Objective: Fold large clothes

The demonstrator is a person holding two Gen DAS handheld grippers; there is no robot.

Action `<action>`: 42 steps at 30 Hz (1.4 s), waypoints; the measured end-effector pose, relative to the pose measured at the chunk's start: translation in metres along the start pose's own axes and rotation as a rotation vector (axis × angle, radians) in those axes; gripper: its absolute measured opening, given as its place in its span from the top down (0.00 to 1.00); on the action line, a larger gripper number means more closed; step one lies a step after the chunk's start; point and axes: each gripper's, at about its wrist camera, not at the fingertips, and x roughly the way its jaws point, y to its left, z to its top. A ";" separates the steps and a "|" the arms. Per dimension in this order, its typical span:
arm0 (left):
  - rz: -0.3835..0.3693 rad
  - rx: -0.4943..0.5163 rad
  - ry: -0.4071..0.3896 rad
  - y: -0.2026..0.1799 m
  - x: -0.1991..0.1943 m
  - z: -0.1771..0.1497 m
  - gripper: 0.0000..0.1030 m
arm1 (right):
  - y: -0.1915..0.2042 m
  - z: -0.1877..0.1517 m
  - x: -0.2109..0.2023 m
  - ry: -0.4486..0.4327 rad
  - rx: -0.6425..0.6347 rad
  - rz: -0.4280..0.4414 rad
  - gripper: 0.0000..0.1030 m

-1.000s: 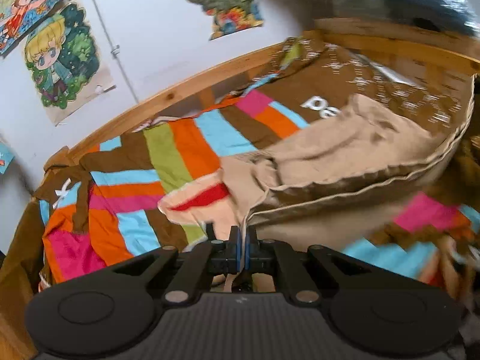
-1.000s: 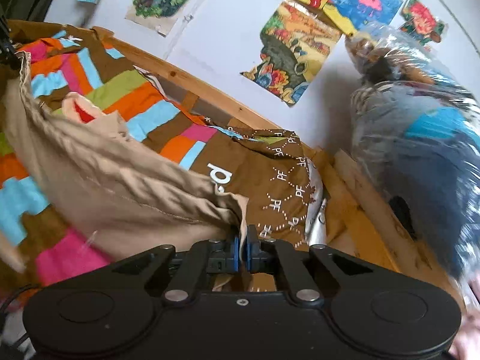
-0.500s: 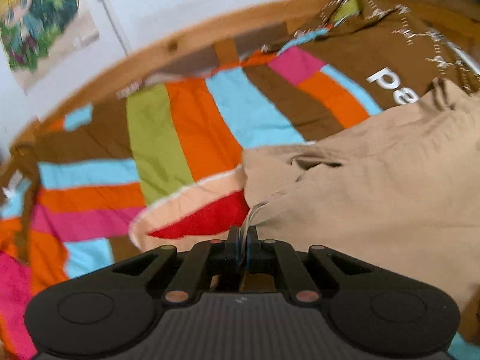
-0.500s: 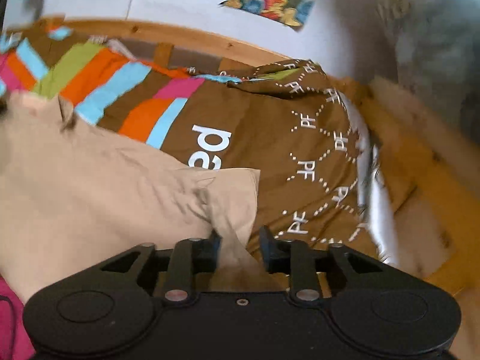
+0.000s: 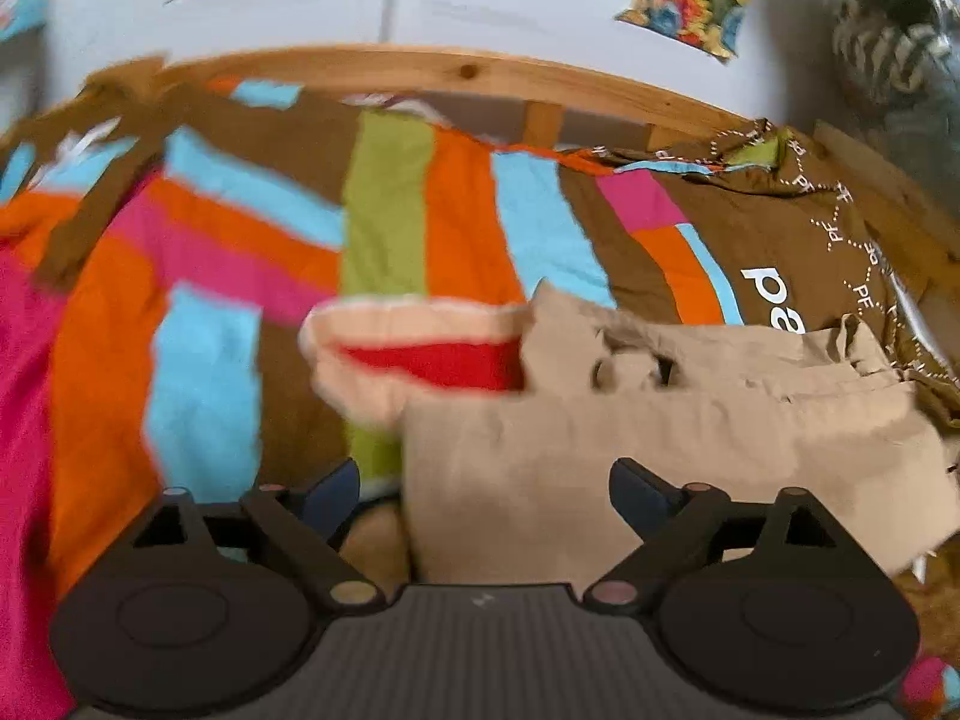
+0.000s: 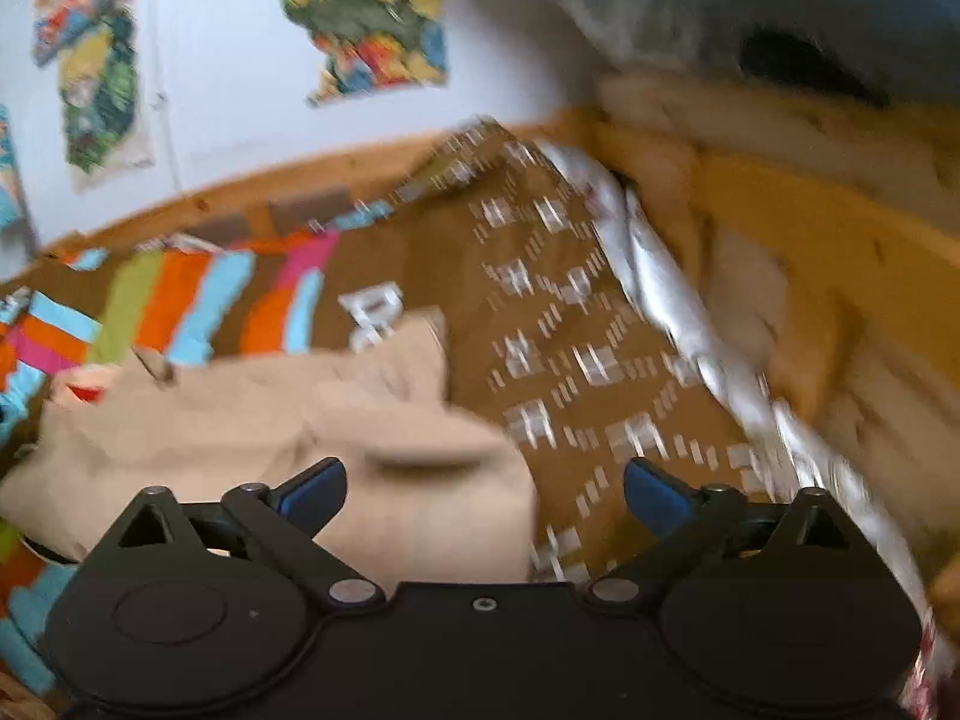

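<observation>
Your left gripper (image 5: 483,489): jaws spread wide, blue-tipped fingers (image 5: 333,489) apart, nothing between them; it hangs just above the near edge of the tan garment (image 5: 660,438). Your right gripper (image 6: 483,495): jaws likewise parted, gripping nothing, poised over the garment's right-hand end (image 6: 420,480). Tan garment: released, lying folded in a doubled layer on the striped bedspread (image 5: 450,222), long edge running left to right, rumpled along its far side. A peach-and-red cloth (image 5: 420,354) lies at its left end, touching it and partly tucked beneath. Bedspread: brown ground with orange, pink, turquoise and green bands, white lettering (image 5: 771,300) just beyond the garment. Wooden bed rail (image 5: 468,75): runs along the far side of the bedspread, against a pale wall carrying coloured pictures (image 6: 366,12). Right wrist view is motion-blurred; a silvery strip (image 6: 660,276) edges the bedspread on the right, beside yellow-brown wood.
</observation>
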 end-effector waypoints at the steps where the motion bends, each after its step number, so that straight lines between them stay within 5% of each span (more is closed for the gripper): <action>1: -0.006 -0.028 0.022 0.006 -0.003 -0.008 0.10 | -0.003 -0.006 0.007 0.020 0.023 -0.006 0.11; 4: -0.038 -0.133 0.105 0.022 0.001 -0.035 0.23 | -0.009 -0.016 0.024 0.013 0.108 0.010 0.20; 7: -0.058 -0.188 0.149 0.030 0.015 -0.048 0.51 | -0.012 -0.013 0.036 -0.019 0.198 0.037 0.34; 9: -0.104 -0.197 0.170 0.032 0.026 -0.050 0.91 | -0.012 -0.011 0.040 -0.010 0.253 0.035 0.72; 14: -0.095 -0.237 0.075 0.030 0.005 -0.041 0.93 | 0.000 -0.006 0.018 -0.012 0.269 0.013 0.96; 17: -0.130 -0.292 0.005 0.037 -0.023 -0.027 0.93 | 0.006 0.007 -0.006 0.001 0.351 0.048 0.98; 20: -0.069 -0.277 -0.042 0.043 -0.035 -0.018 0.93 | 0.008 0.016 -0.009 0.062 0.411 0.060 0.96; 26: 0.053 -0.266 0.114 0.054 0.013 -0.032 0.93 | 0.000 -0.017 0.072 0.263 0.421 -0.031 0.80; 28: 0.072 -0.241 0.114 0.050 0.021 -0.036 0.93 | -0.001 -0.028 0.074 0.236 0.457 -0.017 0.81; 36: 0.080 -0.199 0.075 0.042 0.006 -0.035 0.92 | 0.010 -0.002 0.026 0.020 0.194 -0.027 0.61; 42: 0.086 -0.200 0.096 0.044 0.008 -0.038 0.92 | 0.000 0.000 0.069 0.116 0.208 -0.181 0.68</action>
